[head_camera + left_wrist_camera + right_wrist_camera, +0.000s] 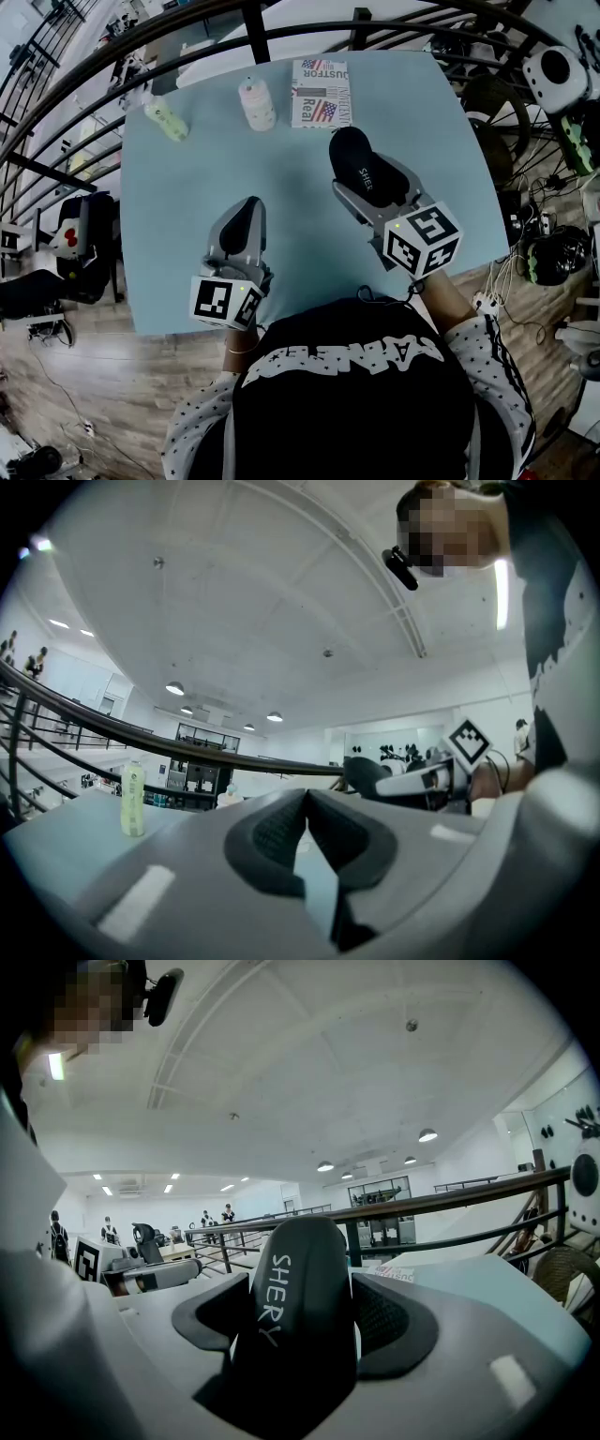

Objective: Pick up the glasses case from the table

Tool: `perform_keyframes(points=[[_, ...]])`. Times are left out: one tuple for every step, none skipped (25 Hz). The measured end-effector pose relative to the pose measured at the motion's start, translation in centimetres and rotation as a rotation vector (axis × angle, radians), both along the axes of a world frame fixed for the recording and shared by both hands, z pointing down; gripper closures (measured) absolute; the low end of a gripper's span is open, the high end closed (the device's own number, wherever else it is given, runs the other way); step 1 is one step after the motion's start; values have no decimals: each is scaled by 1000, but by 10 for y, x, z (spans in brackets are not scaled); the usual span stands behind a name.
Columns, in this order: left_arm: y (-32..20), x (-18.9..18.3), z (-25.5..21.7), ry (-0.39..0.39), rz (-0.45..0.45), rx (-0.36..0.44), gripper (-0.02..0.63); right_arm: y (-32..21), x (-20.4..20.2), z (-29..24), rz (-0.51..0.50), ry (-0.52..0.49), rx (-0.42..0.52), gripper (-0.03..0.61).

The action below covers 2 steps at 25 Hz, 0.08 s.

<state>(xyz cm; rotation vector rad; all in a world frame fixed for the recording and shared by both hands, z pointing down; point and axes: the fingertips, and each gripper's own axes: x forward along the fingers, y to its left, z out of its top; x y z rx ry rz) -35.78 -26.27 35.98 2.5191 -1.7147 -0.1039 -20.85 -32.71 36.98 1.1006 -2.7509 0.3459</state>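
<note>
The black glasses case point(356, 161), printed with white letters, is clamped between the jaws of my right gripper point(367, 180) and held above the light blue table point(187, 225). In the right gripper view the case point(298, 1312) stands on end between the two dark pads, filling the gap. My left gripper point(242, 223) hovers over the table's near left part, jaws pressed together with nothing between them; its pads point(281, 832) meet in the left gripper view, where the right gripper point(370, 778) with the case shows at the right.
At the table's far side stand a white bottle point(256, 103), a pale green bottle point(167, 120) lying tilted, and a printed magazine point(320, 93). A dark curved railing point(141, 37) runs behind the table. Cables and equipment crowd the floor at right point(553, 253).
</note>
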Motion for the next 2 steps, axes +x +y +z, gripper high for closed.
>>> perform_keyframes(points=[[0, 0, 0, 1, -2, 0, 614, 0, 0, 0, -1, 1, 0, 224], [-1, 0, -1, 3, -4, -1, 614, 0, 0, 0, -2, 1, 0, 224]])
